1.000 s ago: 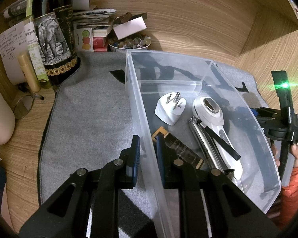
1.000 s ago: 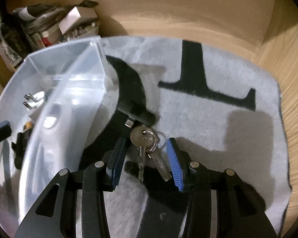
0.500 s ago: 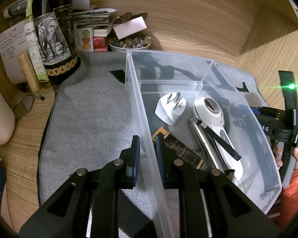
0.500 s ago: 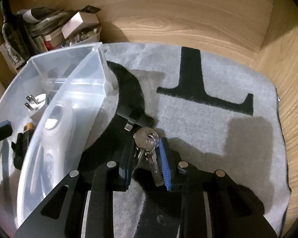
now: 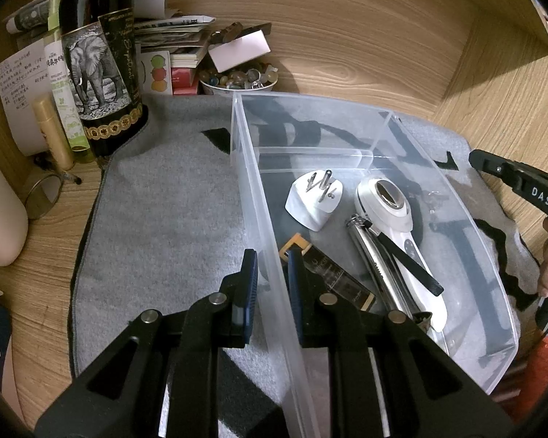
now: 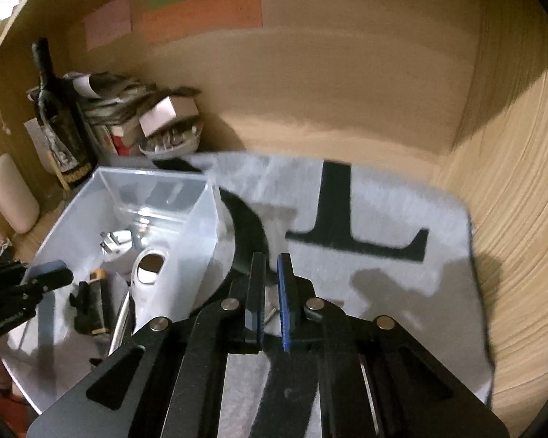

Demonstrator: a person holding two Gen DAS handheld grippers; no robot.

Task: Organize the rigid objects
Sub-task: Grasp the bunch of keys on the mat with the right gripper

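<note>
A clear plastic bin (image 5: pixel 487 241) stands on the grey mat (image 5: pixel 164 219). It holds a white plug adapter (image 5: pixel 312 204), a white handheld device (image 5: pixel 391 208), a metal tool (image 5: pixel 380 273) and a dark flat bar (image 5: pixel 332 277). My left gripper (image 5: pixel 270 266) is shut on the bin's left wall. My right gripper (image 6: pixel 271 273) is shut on a bunch of keys (image 6: pixel 270 312), mostly hidden between the pads, lifted above the mat (image 6: pixel 383 281) to the right of the bin (image 6: pixel 186 197). The keys dimly show through the bin wall in the left wrist view (image 5: pixel 433 197).
A wine bottle (image 5: pixel 98 58) with an elephant label, papers, boxes and a bowl of small items (image 5: pixel 237 78) crowd the back left. Wooden walls close the back and right. A round mirror (image 5: pixel 42 197) lies left of the mat.
My right gripper closed on the keys and rose off the mat, tilting up. The black piece beside the keys is out of sight. The left gripper and bin stayed put.
</note>
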